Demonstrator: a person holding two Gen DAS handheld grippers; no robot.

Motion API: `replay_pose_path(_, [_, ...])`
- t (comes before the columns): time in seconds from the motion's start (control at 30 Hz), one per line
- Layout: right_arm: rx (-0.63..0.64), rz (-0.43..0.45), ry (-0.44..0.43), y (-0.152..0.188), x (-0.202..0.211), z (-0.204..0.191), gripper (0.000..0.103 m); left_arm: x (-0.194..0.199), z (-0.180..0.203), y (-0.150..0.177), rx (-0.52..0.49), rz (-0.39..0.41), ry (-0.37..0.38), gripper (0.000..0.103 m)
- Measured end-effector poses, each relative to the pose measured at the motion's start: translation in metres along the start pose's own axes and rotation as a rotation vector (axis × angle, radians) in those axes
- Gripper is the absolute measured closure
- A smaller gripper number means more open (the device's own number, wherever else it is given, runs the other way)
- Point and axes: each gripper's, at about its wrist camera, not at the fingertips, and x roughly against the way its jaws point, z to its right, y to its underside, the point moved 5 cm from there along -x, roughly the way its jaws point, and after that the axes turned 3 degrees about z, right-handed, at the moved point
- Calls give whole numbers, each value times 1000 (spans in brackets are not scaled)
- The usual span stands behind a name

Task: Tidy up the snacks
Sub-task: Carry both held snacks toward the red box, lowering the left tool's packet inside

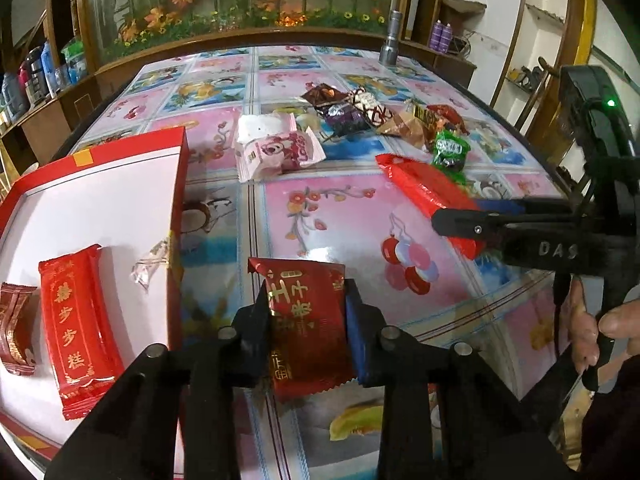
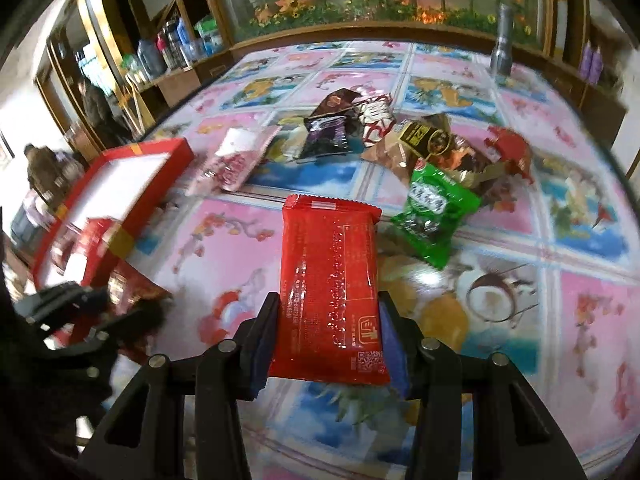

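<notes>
My left gripper (image 1: 306, 312) is shut on a dark red snack packet (image 1: 306, 320) with gold characters, held above the table just right of the red box (image 1: 176, 184). The box's white floor holds a bright red packet (image 1: 78, 332) and a dark red packet (image 1: 14, 328) at its near end. My right gripper (image 2: 328, 328) is shut on a long bright red packet (image 2: 330, 288); it also shows in the left wrist view (image 1: 424, 196), held at the right. A pile of loose snacks (image 2: 400, 140) lies further back on the table.
The table wears a glossy pink and blue picture cloth (image 1: 320, 220). A pink packet (image 1: 276, 148) and a green packet (image 2: 436, 212) lie nearest. A metal flashlight (image 1: 390, 40) stands at the far edge. Shelves with bottles (image 1: 40, 72) line the left wall.
</notes>
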Motion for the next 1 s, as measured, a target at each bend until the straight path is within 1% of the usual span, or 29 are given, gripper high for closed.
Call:
replay_pose_path(0.13, [-175, -39, -252, 1, -2, 6, 56, 11, -3, -6, 16, 28, 10, 74])
replay_pose_path(0.3, [-311, -77, -460, 4, -8, 1, 56, 25, -12, -12, 38, 62, 11, 74])
replay_pose_path(0.37, [-337, -85, -523, 2, -9, -6, 56, 31, -19, -14, 50, 76, 7, 74])
replay_pose_path(0.53, [-321, -91, -606, -6, -12, -36, 57, 42, -45, -15, 106, 100, -18, 74])
replay_pose_path(0.57, [-316, -92, -637, -9, -12, -46, 58, 43, -49, -15, 118, 103, -21, 74])
replay_pose_path(0.6, [-315, -94, -665, -12, -13, -52, 76, 45, -55, -14, 131, 108, -28, 74])
replay_pose_path(0.63, [-320, -100, -704, -15, -15, -62, 85, 46, -60, -14, 140, 113, -41, 74])
replay_pose_path(0.67, [-315, -103, -699, -17, -17, -68, 85, 47, -67, -14, 150, 117, -46, 74])
replay_pose_path(0.7, [-289, -103, -629, -19, -22, -75, 85, 46, -75, -12, 169, 110, -55, 74])
replay_pose_path(0.73, [-233, -89, -504, -21, -26, -79, 85, 46, -81, -10, 191, 108, -58, 74])
replay_pose_path(0.77, [-187, -77, -423, -22, -29, -82, 85, 47, -86, -8, 207, 108, -54, 74])
replay_pose_path(0.8, [-166, -86, -403, -21, -32, -86, 85, 47, -89, -7, 213, 109, -54, 74])
replay_pose_path(0.83, [-174, -106, -420, -20, -34, -88, 85, 48, -92, -6, 212, 114, -63, 74])
replay_pose_path(0.87, [-170, -114, -419, -19, -34, -90, 84, 49, -94, -5, 213, 117, -69, 74])
replay_pose_path(0.9, [-140, -114, -391, -18, -33, -94, 82, 49, -96, -4, 216, 117, -69, 74])
replay_pose_path(0.93, [-93, -114, -343, -17, -31, -100, 71, 49, -97, -4, 223, 118, -66, 74])
replay_pose_path(0.97, [-52, -117, -308, -14, -30, -106, 63, 50, -99, -4, 229, 121, -65, 73])
replay_pose_path(1.0, [-22, -119, -298, -12, -28, -112, 50, 50, -100, -4, 230, 125, -66, 74])
